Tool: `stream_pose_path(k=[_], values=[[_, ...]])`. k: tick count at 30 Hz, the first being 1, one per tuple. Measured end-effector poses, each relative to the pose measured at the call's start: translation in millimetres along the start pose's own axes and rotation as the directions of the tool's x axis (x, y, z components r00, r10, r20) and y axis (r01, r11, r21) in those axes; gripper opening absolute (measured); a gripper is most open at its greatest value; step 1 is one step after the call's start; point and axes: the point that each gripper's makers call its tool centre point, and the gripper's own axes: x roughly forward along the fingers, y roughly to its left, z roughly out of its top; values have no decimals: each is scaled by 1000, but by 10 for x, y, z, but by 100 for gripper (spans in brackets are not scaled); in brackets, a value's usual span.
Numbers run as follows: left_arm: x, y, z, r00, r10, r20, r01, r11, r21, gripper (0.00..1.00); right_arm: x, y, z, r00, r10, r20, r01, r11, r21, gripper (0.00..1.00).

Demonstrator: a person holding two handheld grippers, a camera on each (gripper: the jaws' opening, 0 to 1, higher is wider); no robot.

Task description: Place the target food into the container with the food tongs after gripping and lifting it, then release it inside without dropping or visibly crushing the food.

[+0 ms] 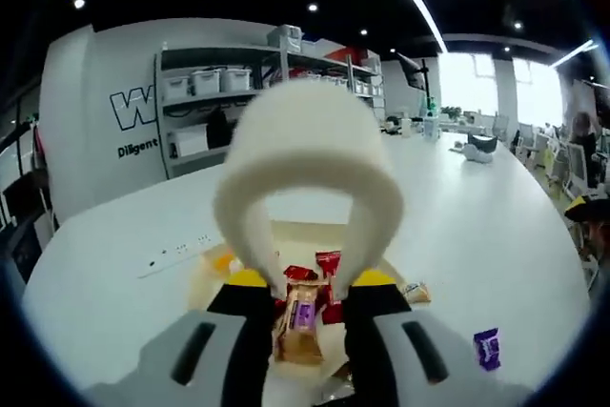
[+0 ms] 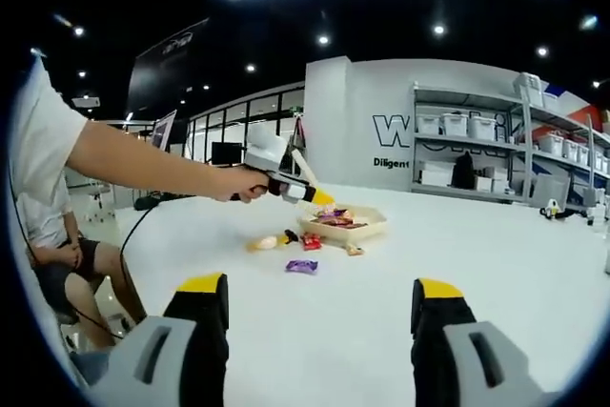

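My left gripper [image 1: 307,307] holds the white tongs [image 1: 307,173] above the tray [image 2: 345,227]; tongs clenched on a wrapped snack [image 1: 301,323]. Right gripper [image 2: 322,316] gapes empty.

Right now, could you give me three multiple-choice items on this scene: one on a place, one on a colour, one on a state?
1. The tongs point at: A the tray; B a sink; C the floor.
2. The packet lying nearest the right gripper is: A green; B purple; C black.
3. The right gripper's jaws are: A open; B shut on a spoon; C shut on a cup.

Answers: A, their tips hang over the snacks in it; B, its wrapper is purple; A, bare table shows between them.
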Motion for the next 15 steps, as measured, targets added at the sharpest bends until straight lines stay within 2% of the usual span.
stream_pose_path(k=[6, 7, 10, 15], values=[[-271, -100, -61, 1000, -15, -5, 15, 1000, 14, 26, -3, 111, 87, 999, 17, 27, -17, 1000, 5, 77], [-391, -188, -96, 999, -29, -13, 30, 999, 33, 26, 15, 155, 102, 999, 25, 30, -25, 1000, 6, 77], [-515, -279, -156, 999, -43, -19, 43, 999, 24, 26, 40, 203, 123, 999, 28, 34, -29, 1000, 5, 77], [-665, -383, -397, 998, -35, -50, 35, 999, -8, 26, 91, 365, 219, 996, 55, 67, -57, 998, 23, 77]])
